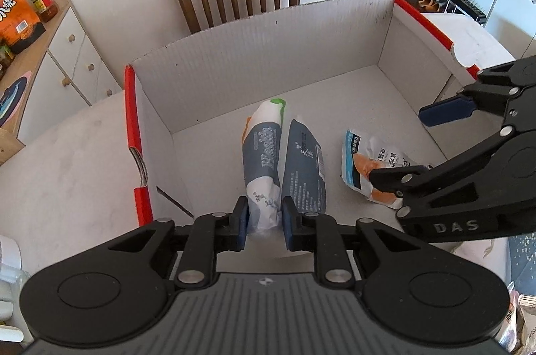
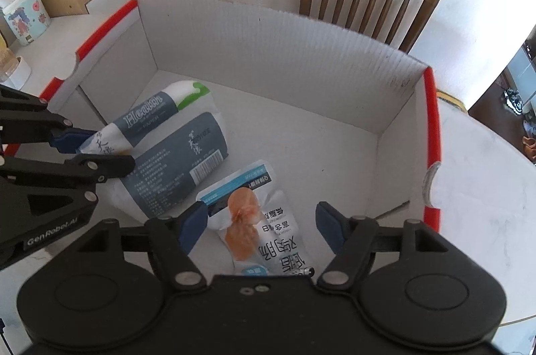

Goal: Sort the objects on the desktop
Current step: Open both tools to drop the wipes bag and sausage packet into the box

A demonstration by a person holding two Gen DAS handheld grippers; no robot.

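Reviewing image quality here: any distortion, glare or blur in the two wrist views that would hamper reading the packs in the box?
Left wrist view: strong fisheye bending of the box walls, bright daylight, tissue pack print sharp, soft shadows. Right wrist view: same curvature with dark corners, snack pouch crisp, mild glare on its film; window at right blown out.

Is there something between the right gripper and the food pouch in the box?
Nothing visible. The food pouch lies on the floor of the box, directly between the open fingers of the right gripper. The tissue pack lies off to one side.
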